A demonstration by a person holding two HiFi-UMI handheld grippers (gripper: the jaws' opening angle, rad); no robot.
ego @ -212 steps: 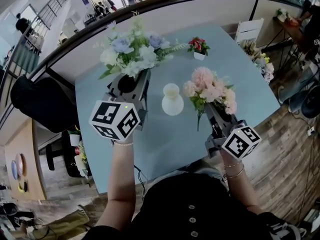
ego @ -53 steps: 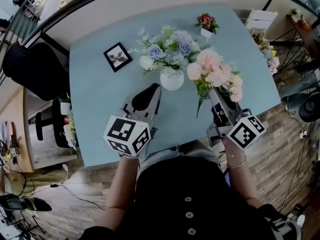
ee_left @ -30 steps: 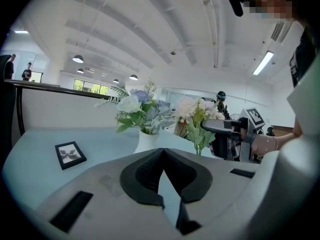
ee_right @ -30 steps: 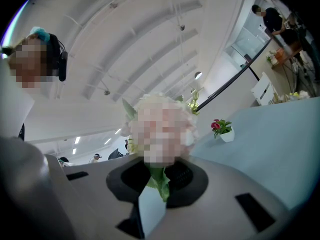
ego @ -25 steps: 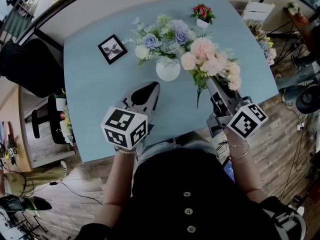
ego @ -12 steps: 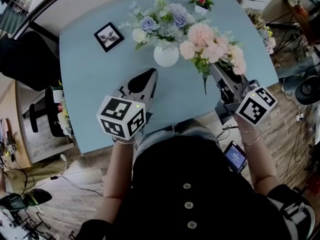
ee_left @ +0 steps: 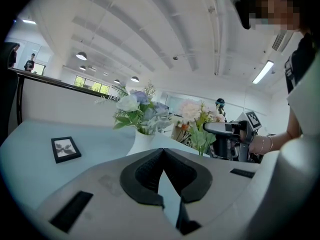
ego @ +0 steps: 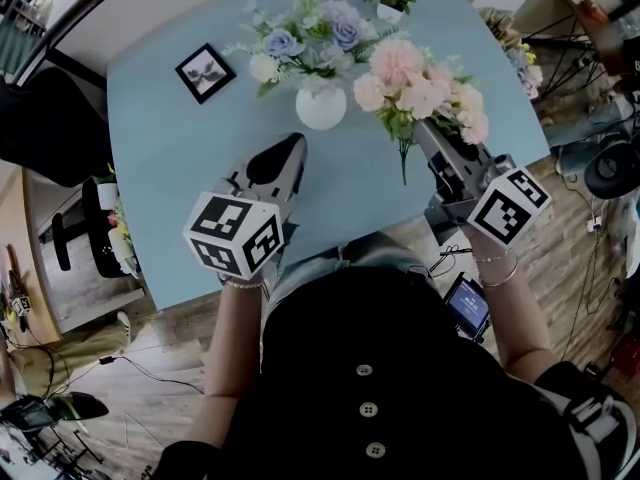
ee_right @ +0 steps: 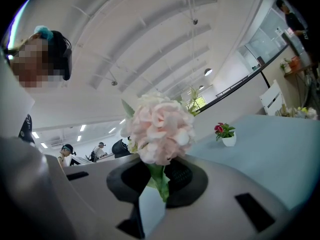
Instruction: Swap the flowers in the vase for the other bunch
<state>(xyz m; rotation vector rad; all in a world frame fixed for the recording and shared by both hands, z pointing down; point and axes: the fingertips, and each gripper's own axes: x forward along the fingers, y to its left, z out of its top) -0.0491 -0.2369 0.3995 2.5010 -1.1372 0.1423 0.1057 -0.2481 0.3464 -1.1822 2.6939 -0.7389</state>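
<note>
Vase (ego: 321, 109) with blue bunch (ego: 305, 46) in it stands on table (ego: 170, 158), near, at 12 o'clock from left tool (ego: 290, 146).
Left tool: jaws together, nothing between.
Right tool (ego: 432, 140) clamps pink bunch (ego: 418, 80) by stem.
Stem runs along tool; blooms point to 11 o'clock, just beside blue ones, at 3 o'clock of vase.
Vase mouth hidden under blooms.
Right tool tips hidden under pink blooms in head view.

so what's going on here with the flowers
A person holds a gripper in each hand over a light blue table. The right gripper has its jaws closed on the stems of a pink bunch, held up in the air just right of the white vase. The vase stands on the table with a blue and white bunch in it. The left gripper is empty, jaws together, pointing at the vase from a little short of it.
</note>
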